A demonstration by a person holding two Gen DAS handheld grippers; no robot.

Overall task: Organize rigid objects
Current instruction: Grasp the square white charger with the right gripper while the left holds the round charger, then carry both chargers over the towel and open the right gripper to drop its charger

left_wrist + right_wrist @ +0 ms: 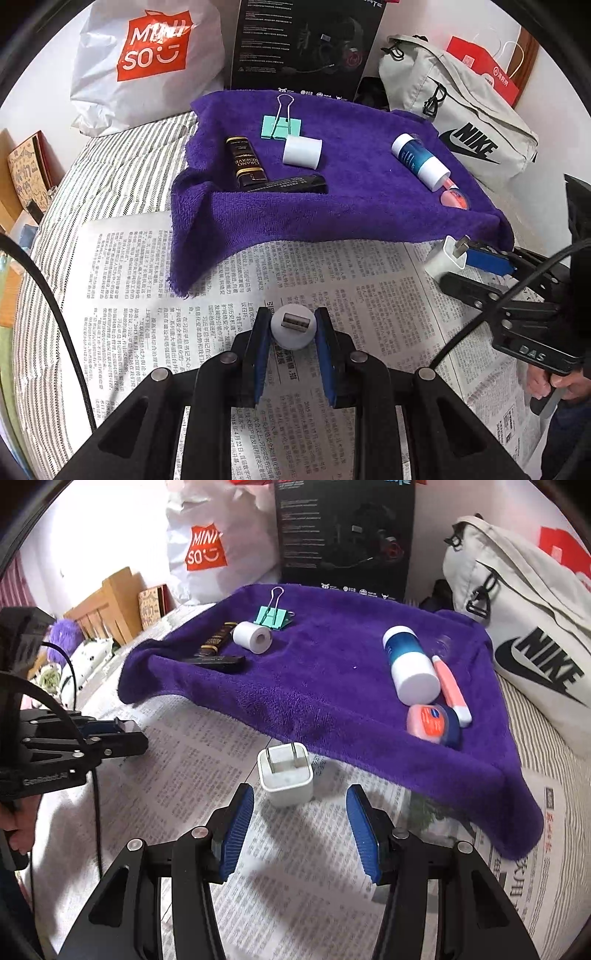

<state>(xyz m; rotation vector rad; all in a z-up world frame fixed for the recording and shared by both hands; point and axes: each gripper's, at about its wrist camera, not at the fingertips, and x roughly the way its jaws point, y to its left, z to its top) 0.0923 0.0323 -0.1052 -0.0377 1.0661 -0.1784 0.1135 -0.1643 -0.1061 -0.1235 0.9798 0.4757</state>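
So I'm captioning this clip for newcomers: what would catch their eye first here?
The purple towel dominates, spread over newspaper and carrying small items like a mint binder clip and a blue-and-white bottle. In front, the left gripper is shut on a round white USB adapter, while the right gripper stands open just short of a white plug charger on the newspaper.

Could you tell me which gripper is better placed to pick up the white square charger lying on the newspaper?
Right. The right gripper is open with the white charger just ahead of its fingertips, while the left gripper is already shut on a round white USB adapter.
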